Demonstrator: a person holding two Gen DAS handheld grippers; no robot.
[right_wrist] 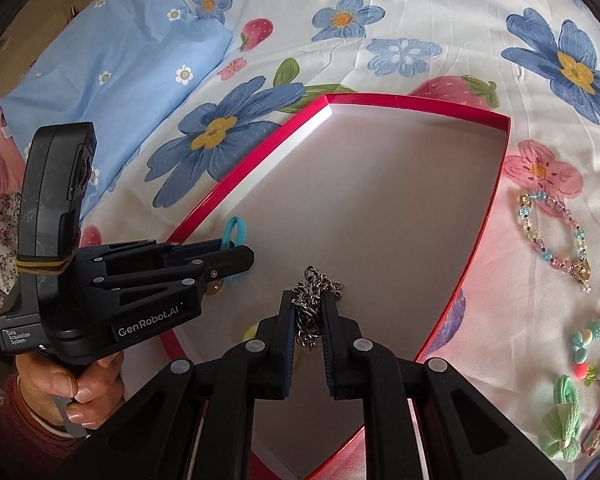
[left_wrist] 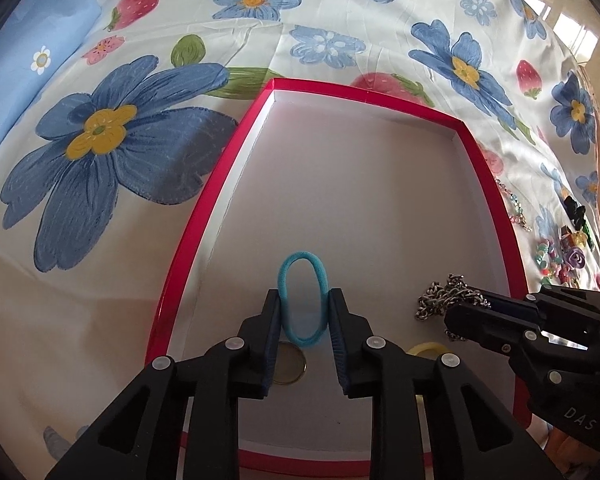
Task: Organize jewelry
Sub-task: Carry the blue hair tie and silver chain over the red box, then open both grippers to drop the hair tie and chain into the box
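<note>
Red-rimmed box (left_wrist: 204,216), white inside, centre frame. Blue hair tie (left_wrist: 302,300) upright, lower centre, between pads. Silver chain (right_wrist: 313,308) bunched, lower centre of right view. Beaded bracelet (right_wrist: 555,236) outside box, right edge.

One red-rimmed shallow cardboard box (left_wrist: 216,184) with a pale floor. Inside it: one turquoise elastic hair tie (left_wrist: 302,300), one heap of silver metal chain (right_wrist: 313,304), one round gold-rimmed disc (left_wrist: 290,368), one yellow ring (left_wrist: 429,349). On the bed beside the box: one pastel beaded bracelet (right_wrist: 555,236), one green fabric hair tie (right_wrist: 561,412). Two black tongs (left_wrist: 304,312), (right_wrist: 307,320)
</note>
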